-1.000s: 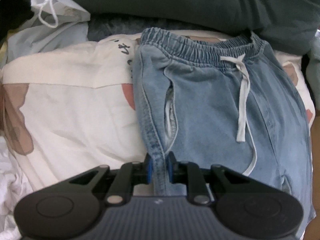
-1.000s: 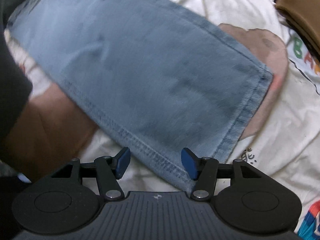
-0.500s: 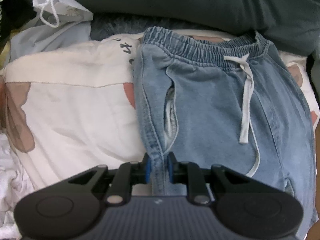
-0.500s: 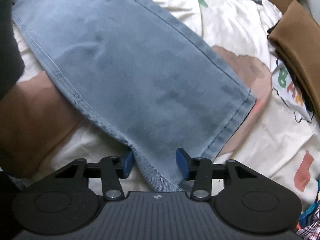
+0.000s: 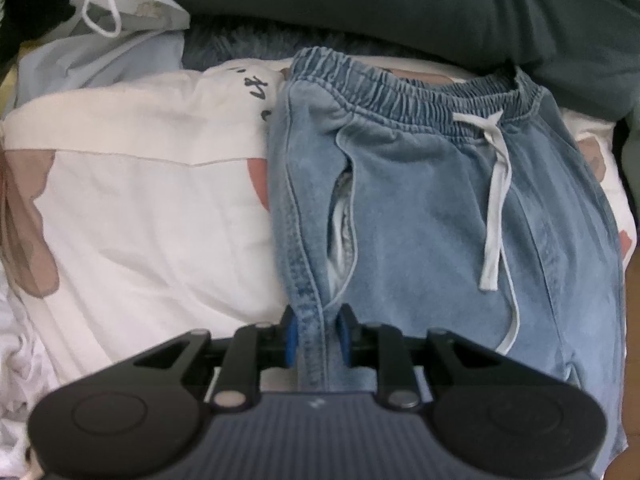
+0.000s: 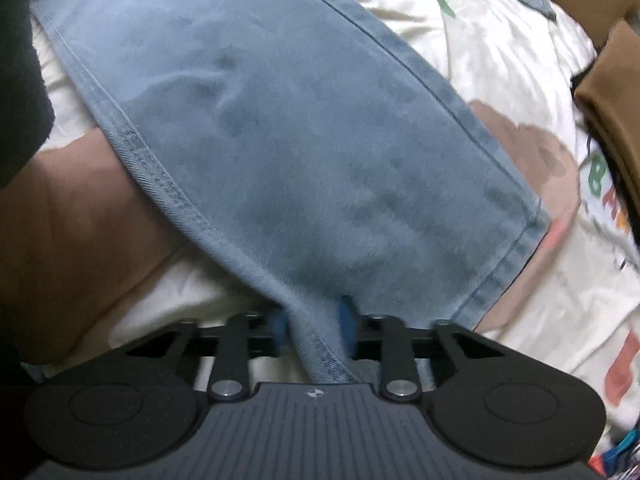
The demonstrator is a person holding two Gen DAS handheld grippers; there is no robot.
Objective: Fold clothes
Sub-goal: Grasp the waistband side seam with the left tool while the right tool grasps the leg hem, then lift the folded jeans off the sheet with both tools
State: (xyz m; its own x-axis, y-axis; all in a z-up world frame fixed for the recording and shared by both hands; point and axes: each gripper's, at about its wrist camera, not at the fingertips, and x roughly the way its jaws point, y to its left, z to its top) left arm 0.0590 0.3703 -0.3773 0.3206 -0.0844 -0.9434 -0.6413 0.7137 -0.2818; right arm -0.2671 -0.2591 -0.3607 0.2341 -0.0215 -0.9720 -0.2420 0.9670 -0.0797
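The left gripper [image 5: 316, 338] pinches the jeans [image 5: 440, 208] at their side seam, its jaws just easing slightly; the right gripper [image 6: 314, 330] has just closed on the leg hem (jeans lie halved lengthwise; cross-folds remain).

Dim, soft indoor light; fisheye-bent edges, right view motion-blurred.

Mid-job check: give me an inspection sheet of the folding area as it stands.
Surface: cream printed bedsheet, rumpled.
Job's things: light blue denim trousers lying flat, white drawstring loose on the front; leg hem spread on the sheet.
Clutter: white drawstring bag; folded brown cloth.
Grippers: left gripper pinches the trousers' side seam; right gripper, jaws just closing, grips the leg's edge near the hem.
Cables: nothing seen.
Surroundings: dark green fabric behind the waistband.
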